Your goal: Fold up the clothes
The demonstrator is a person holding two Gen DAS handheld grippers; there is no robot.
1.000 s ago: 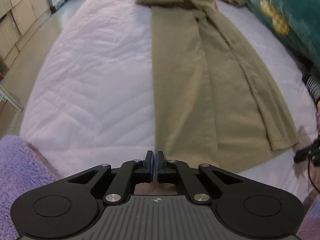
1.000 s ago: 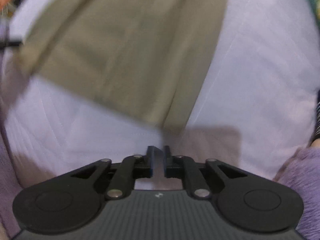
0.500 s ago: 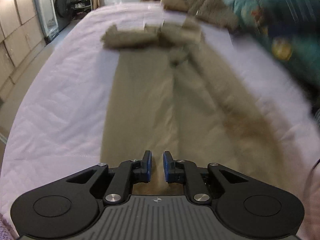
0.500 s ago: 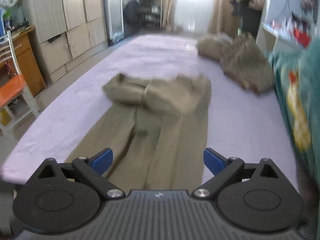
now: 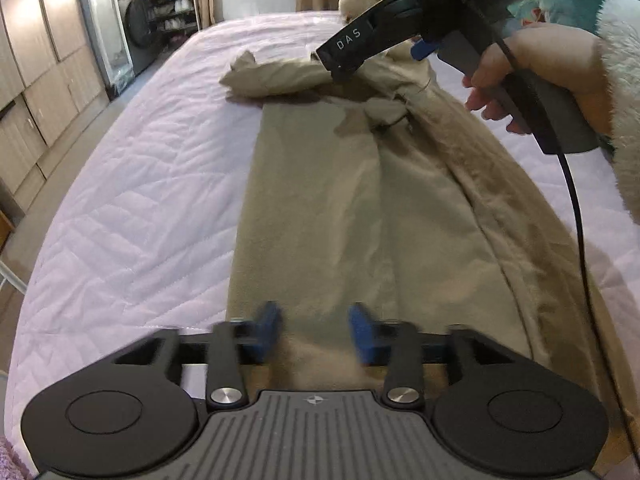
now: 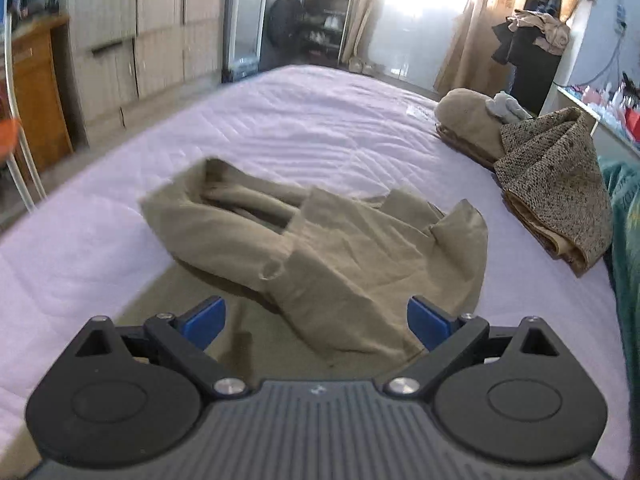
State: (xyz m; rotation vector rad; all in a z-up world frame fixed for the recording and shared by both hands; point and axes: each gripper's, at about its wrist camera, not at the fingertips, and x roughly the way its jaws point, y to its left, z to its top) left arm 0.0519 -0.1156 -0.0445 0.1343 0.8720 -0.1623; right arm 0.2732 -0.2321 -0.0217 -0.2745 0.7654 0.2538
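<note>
At the bottom of the left wrist view, the left gripper [image 5: 316, 332] is hovering over the near hem of the khaki trousers [image 5: 340, 208], its blue fingers [image 5: 267, 330] spread apart with nothing between them; they are blurred. The trousers are lying lengthwise up the middle of the frame on the lilac quilted bed [image 5: 140, 184], legs flat in the lower half and the waist end bunching in the upper centre.

At the upper right of that view, a hand [image 5: 532, 76] in a fluffy pale sleeve [image 5: 624, 92] is holding the right gripper [image 6: 316, 316] above the crumpled waist.

In the right wrist view, its blue fingers [image 6: 428, 322] are standing wide open at the bottom, gripping nothing, with the rumpled waist just beyond them at centre. Farther off, at the right edge, a speckled brown folded garment [image 6: 556, 184] is lying on the bed, and a tan bundle [image 6: 468, 124] is sitting behind it.
</note>
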